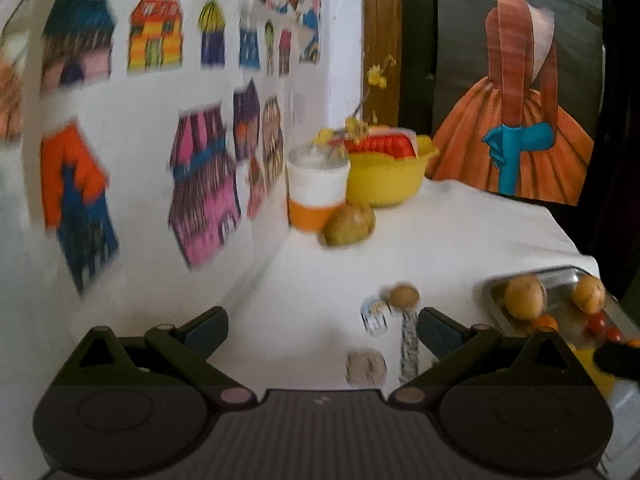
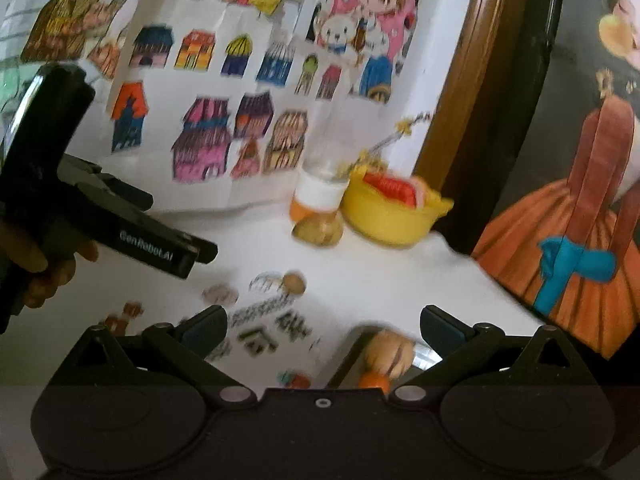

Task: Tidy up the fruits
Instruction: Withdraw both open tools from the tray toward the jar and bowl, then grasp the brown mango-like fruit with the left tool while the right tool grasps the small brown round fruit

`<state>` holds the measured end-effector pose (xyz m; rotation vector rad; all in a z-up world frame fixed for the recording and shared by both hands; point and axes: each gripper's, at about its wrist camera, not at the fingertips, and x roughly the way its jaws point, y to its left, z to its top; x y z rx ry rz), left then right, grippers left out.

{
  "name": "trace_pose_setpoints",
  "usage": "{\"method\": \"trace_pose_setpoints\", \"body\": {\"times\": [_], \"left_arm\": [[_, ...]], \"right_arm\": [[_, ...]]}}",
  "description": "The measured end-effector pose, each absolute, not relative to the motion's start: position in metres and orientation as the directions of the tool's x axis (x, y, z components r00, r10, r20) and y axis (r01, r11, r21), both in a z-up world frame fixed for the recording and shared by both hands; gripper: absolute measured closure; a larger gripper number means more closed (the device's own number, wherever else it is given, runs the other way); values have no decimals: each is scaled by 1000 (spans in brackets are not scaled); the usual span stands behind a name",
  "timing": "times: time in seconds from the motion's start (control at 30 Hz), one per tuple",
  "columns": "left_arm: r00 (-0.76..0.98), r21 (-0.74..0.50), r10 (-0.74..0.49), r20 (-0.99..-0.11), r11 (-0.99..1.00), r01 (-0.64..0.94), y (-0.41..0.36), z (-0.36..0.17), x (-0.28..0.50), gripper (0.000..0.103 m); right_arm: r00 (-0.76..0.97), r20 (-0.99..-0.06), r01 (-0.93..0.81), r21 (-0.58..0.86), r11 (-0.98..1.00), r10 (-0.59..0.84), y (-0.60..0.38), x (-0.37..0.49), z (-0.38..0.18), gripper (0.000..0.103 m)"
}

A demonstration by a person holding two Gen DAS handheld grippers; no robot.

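White cloth is covering the desk [image 1: 440, 240], and colourful paper drawings of houses [image 1: 204, 184] are hanging on the wall behind it. At the back edge one yellow plastic bowl [image 1: 384, 180] with a wavy rim is standing beside one round white and orange jar [image 1: 316, 188]. One big brownish round fruit [image 1: 348, 224] is lying just before the jar, and one small one [image 1: 404, 294] is lying nearer, on the cloth. At the right edge one shiny metal tray [image 1: 492, 284] is holding two brownish fruits [image 1: 524, 296] and some small red and orange ones, blurred. Both tools are standing released and are holding nothing: the left hand-held gripper [image 1: 320, 328] and the right hand-held gripper [image 2: 324, 328], which is hovering over the tray.
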<state>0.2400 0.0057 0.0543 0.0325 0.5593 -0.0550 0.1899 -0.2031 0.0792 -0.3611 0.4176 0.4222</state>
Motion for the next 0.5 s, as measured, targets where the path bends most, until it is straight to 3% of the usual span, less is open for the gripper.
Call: {"method": "trace_pose_setpoints", "body": {"times": [0.17,0.33,0.5], "left_arm": [[863,30,-44,-504,997,69,5,66,274,1],[835,-49,-93,-543,996,79,8,57,320,1],[824,-53,-117,-555,993,106,2,40,353,1]], "right_arm": [[819,-443,-486,-200,851,364,-204,219,97,1],[757,-490,-570,-170,804,433,-197,249,88,1],[699,-543,-621,-139,771,465,-186,270,68,1]]}}
